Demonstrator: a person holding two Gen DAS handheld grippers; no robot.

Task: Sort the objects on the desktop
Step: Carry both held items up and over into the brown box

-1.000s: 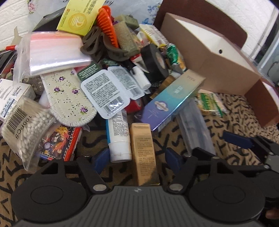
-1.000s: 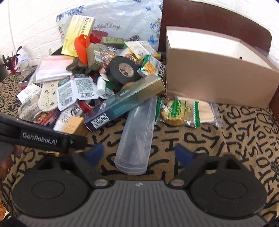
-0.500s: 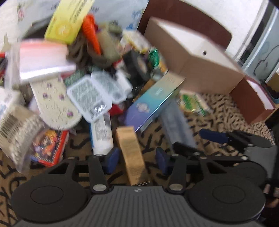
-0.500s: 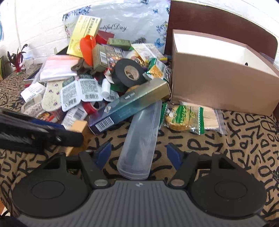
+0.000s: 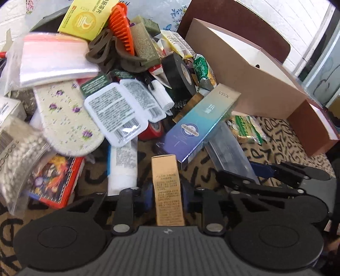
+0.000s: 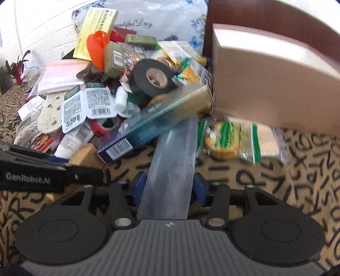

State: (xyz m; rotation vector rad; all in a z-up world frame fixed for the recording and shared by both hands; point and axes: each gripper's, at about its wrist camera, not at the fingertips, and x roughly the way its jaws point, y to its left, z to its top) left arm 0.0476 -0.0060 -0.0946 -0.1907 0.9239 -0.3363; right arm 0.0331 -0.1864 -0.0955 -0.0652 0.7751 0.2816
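Note:
My left gripper (image 5: 166,194) is shut on a slim gold carton (image 5: 166,189), its blue pads pressed to both long sides. The carton (image 6: 86,155) also shows in the right wrist view, beside the left gripper's arm (image 6: 48,174). My right gripper (image 6: 169,186) is shut on a clear plastic case (image 6: 172,167); the case's far end lies under a blue-and-gold box (image 6: 157,125). In the left wrist view the right gripper (image 5: 265,176) sits at the lower right, on the same case (image 5: 229,157).
A heap of small goods fills the left and back: black tape roll (image 6: 154,77), orange comb (image 5: 121,25), yellow box (image 5: 87,18), cotton swab bag (image 5: 14,163), white tube (image 5: 123,167). An open brown cardboard box (image 6: 265,89) stands at the right. A snack bag (image 6: 235,138) lies before it.
Both grippers have closed: the left onto the gold carton, the right onto the clear case. The right gripper also moved forward over the case.

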